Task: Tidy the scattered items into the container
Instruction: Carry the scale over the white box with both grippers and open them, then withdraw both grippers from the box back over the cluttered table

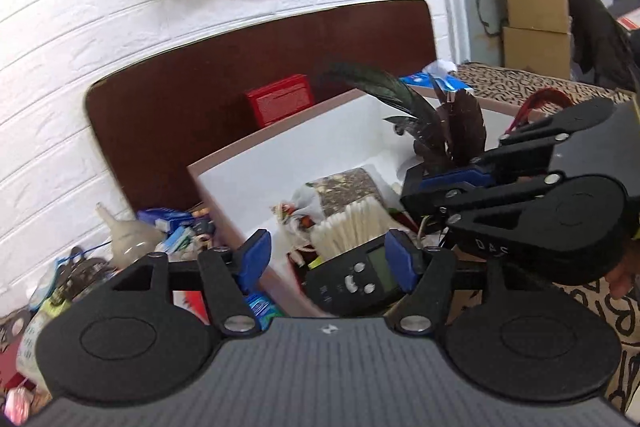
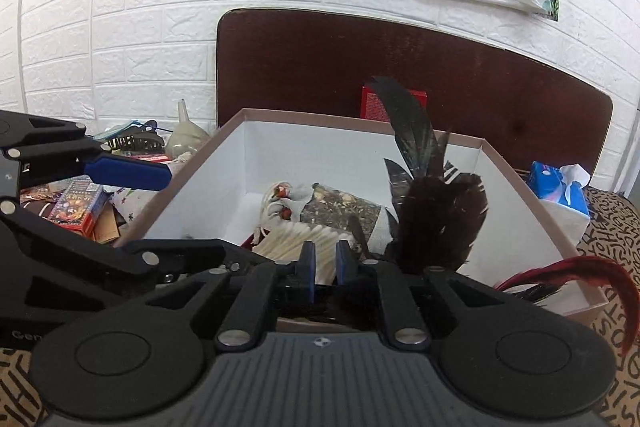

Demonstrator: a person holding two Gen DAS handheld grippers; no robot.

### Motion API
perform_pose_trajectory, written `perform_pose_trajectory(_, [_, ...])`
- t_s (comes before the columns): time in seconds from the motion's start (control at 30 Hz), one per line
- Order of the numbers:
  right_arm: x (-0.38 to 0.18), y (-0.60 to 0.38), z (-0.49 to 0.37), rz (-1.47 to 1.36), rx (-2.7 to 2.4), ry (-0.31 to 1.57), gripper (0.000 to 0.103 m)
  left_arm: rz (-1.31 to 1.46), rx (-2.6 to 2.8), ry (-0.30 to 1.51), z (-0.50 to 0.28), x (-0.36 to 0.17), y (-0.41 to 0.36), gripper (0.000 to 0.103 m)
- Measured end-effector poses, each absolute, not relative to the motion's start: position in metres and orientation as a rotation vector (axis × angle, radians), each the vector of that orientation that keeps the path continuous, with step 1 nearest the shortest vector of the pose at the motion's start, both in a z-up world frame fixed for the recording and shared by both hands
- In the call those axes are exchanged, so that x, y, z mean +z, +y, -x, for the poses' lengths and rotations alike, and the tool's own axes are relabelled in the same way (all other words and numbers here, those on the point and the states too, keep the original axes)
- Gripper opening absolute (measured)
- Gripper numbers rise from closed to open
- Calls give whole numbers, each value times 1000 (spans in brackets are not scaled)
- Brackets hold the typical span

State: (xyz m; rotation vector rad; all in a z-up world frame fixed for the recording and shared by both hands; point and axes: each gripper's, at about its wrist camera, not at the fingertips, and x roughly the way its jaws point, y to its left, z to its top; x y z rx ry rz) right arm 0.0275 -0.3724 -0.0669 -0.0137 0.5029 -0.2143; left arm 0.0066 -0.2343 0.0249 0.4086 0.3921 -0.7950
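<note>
Left tool [image 1: 326,259]: jaws wide, straddling the box's [image 1: 240,187] near corner, black remote [image 1: 356,277] beside its right pad; grip unclear. Right tool [image 2: 325,263]: jaws narrow, nothing visibly between them, low over the box rim. Feathers [image 2: 436,211], cotton swabs [image 2: 296,239] inside. Left clutter [image 1: 80,267] partly hidden, blurred. Tissue pack [image 2: 560,187] right.

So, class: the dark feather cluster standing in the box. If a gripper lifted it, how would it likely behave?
The feather cluster would probably feel very light for its size, being mostly thin plumes. The long plumes curve at their tips, so they would likely flop and sway. It stands tall and leaning in the box, so a nudge could easily tip it.
</note>
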Motion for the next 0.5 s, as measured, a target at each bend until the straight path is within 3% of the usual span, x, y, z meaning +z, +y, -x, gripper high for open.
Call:
perform_pose_trajectory(0.07, [-64,-366,-22,11,-218,491,24,-383,-756,387,0,27,-221,69])
perform_pose_trajectory(0.13, [-61,-356,-18,14,-220,472,39,-361,-704,375,7,28,-206,73])
perform_pose_trajectory(0.2, [-61,-343,-15,28,-227,453,61,-349,-640,362,13,26,-187,80])
perform_pose_trajectory(0.3, [-61,-320,-14,60,-207,429,81,-333,-551,369,17,22,-157,83])
perform_pose_trajectory(0.37, [-61,-300,-14,106,-246,402,82,-317,-493,391,15,18,-137,84])
perform_pose_trajectory(0.4, [-59,-291,-14,133,-258,382,92,-306,-467,402,13,15,-126,84])
perform_pose_trajectory(0.5, [-55,-263,-14,150,-176,314,100,-272,-393,442,3,7,-97,84])
